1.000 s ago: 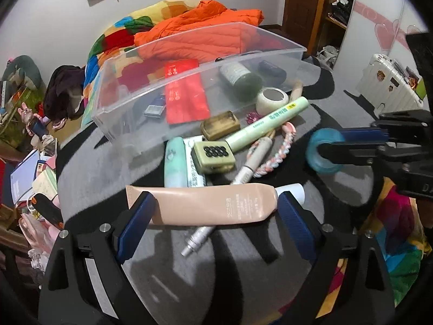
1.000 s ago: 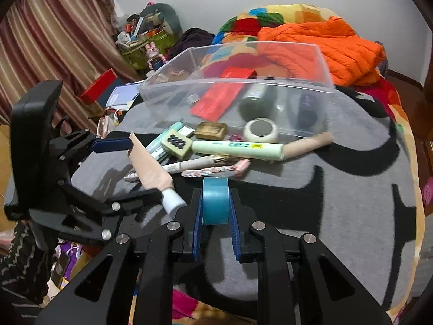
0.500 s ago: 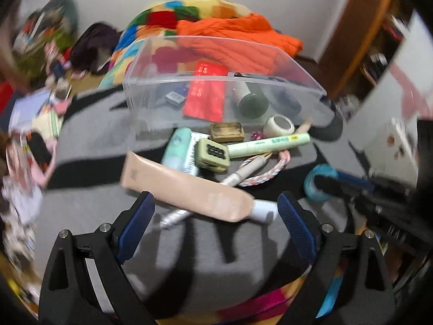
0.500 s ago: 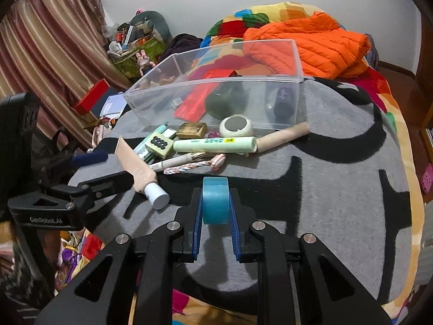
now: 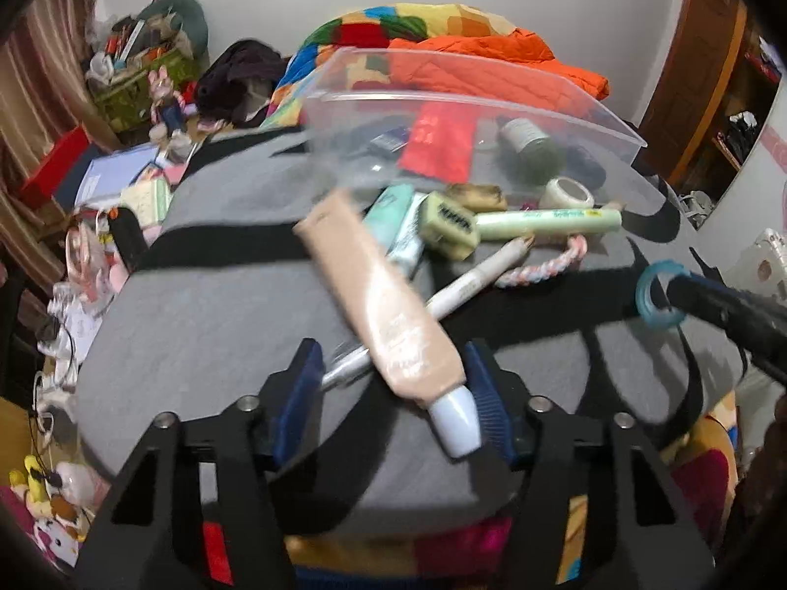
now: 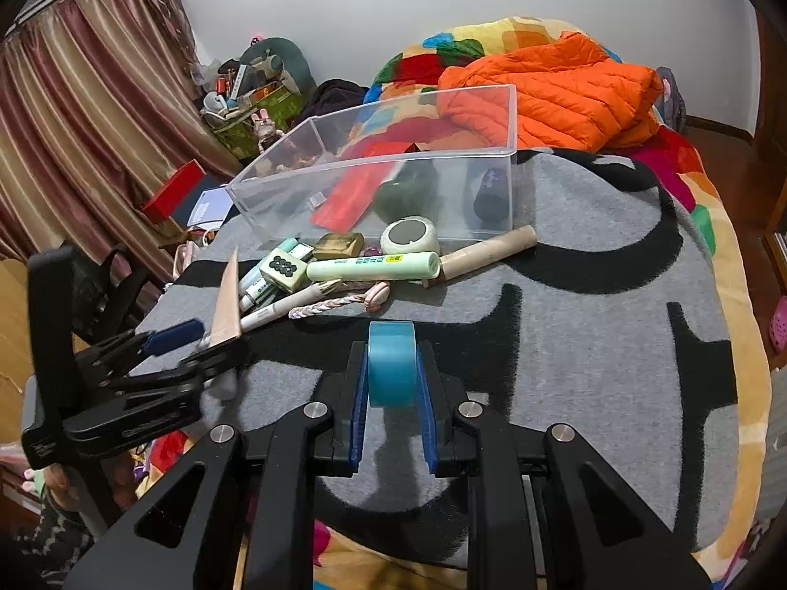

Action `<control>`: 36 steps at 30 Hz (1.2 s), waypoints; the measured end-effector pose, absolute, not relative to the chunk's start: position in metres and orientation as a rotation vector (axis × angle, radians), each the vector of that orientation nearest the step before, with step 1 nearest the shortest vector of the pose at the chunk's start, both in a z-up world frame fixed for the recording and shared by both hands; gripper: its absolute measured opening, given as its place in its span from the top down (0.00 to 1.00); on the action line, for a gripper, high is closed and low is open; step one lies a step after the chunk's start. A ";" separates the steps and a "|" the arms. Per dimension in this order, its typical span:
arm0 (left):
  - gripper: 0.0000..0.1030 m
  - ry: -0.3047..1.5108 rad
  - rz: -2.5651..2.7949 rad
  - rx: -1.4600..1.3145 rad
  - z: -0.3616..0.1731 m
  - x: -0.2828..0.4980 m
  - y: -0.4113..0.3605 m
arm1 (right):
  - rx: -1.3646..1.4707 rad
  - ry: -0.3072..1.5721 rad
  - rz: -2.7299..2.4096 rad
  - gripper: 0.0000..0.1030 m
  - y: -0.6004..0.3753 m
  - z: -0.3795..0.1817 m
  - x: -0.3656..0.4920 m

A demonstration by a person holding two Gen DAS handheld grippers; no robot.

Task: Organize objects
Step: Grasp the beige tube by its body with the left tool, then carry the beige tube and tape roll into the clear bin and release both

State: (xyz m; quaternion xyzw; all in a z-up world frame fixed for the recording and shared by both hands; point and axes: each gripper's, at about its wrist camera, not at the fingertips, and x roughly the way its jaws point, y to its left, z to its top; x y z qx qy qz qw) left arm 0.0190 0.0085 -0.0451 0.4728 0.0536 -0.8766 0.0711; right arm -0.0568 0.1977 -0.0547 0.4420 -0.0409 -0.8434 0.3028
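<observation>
My left gripper (image 5: 393, 383) is partly closed around the cap end of a beige cosmetic tube (image 5: 378, 295); the right jaw touches the tube, a gap shows at the left jaw. The same tube (image 6: 227, 302) and the left gripper (image 6: 189, 341) show in the right wrist view. My right gripper (image 6: 392, 368) is shut on a blue tape roll (image 6: 391, 361), held above the grey mat; the roll also shows in the left wrist view (image 5: 656, 295). A clear plastic bin (image 6: 494, 118) stands behind a pile of small items.
The pile holds a green tube (image 6: 374, 268), a white tape roll (image 6: 409, 236), a white pen (image 6: 290, 305), a braided cord (image 6: 339, 302), a cream dice block (image 6: 284, 268) and a tan stick (image 6: 484, 253). The bin holds a red packet (image 6: 354, 194) and dark bottles. An orange jacket (image 6: 556, 88) lies behind.
My left gripper has swung round to the tube's cap end and its jaws have narrowed around it. My right gripper kept hold of the blue tape roll and shifted slightly.
</observation>
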 end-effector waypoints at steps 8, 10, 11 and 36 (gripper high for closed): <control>0.44 0.253 -2.597 1.407 -0.049 0.029 -0.013 | 1.154 -0.086 -2.214 0.84 0.185 -0.053 -0.050; 0.45 0.214 -2.608 1.396 -0.052 0.022 -0.007 | 1.154 -0.083 -2.216 0.84 0.183 -0.053 -0.049; 0.49 0.191 -2.609 1.380 -0.053 0.019 -0.004 | 1.153 -0.082 -2.218 0.84 0.183 -0.052 -0.049; 0.68 0.218 -2.896 1.091 0.035 0.013 -0.011 | 0.938 -0.078 -2.380 0.84 0.166 0.022 -0.095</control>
